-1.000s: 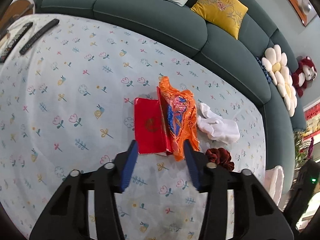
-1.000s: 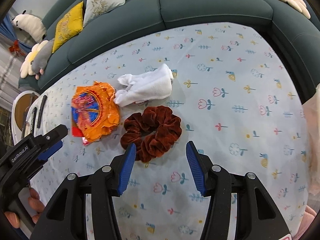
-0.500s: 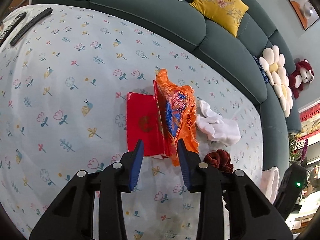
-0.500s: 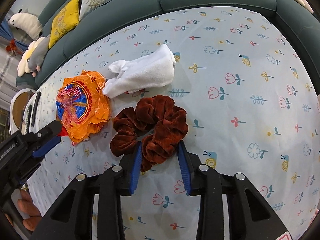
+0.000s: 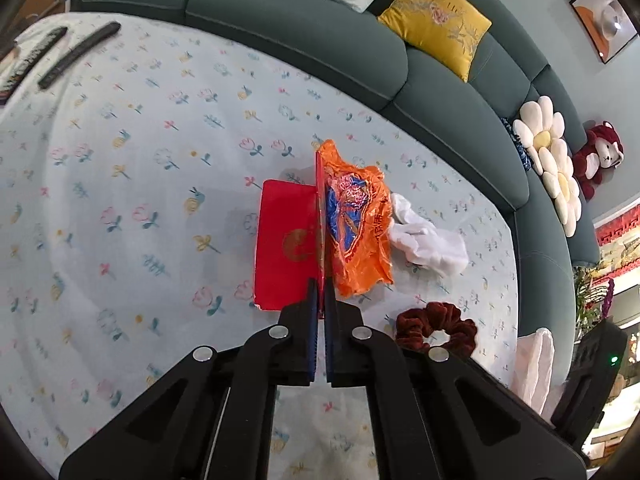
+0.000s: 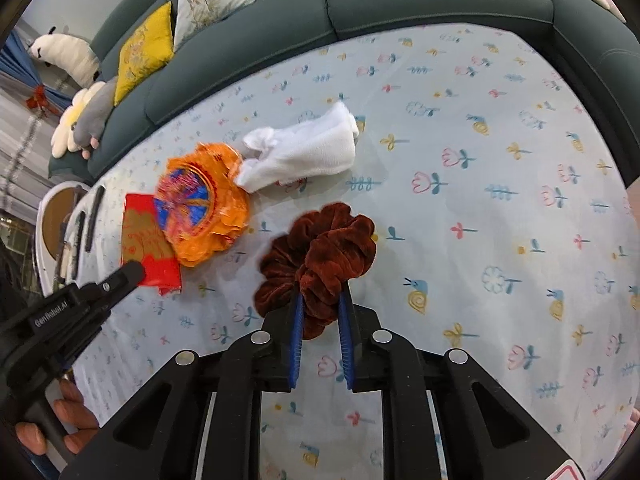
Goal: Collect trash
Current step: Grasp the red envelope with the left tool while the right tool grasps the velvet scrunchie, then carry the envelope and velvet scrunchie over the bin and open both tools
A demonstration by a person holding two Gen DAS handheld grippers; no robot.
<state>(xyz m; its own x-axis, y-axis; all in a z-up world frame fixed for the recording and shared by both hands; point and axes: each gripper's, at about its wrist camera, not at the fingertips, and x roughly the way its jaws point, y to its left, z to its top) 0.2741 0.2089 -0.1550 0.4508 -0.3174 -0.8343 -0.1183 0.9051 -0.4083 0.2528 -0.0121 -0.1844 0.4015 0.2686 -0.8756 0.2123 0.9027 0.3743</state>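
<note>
Floral-print table [image 5: 120,200] before teal sofa. Left hand-held gripper [image 5: 320,292], jaws just closing, is clamping the upright red card envelope [image 5: 280,248] at centre frame, long axis running up-frame; right hand-held gripper [image 6: 320,304] is pinching the rust velvet scrunchie [image 6: 324,248].

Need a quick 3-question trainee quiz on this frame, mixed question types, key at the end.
1. True or false: the right gripper is shut on the brown velvet scrunchie.
2. What does the left gripper pinch? A) the crumpled white cloth B) the upright edge of the flat red packet C) nothing
3. Fill in: the crinkled orange foil wrapper lies between the red packet and the white ____.

Key: 1 true; 2 B; 3 cloth.
</note>
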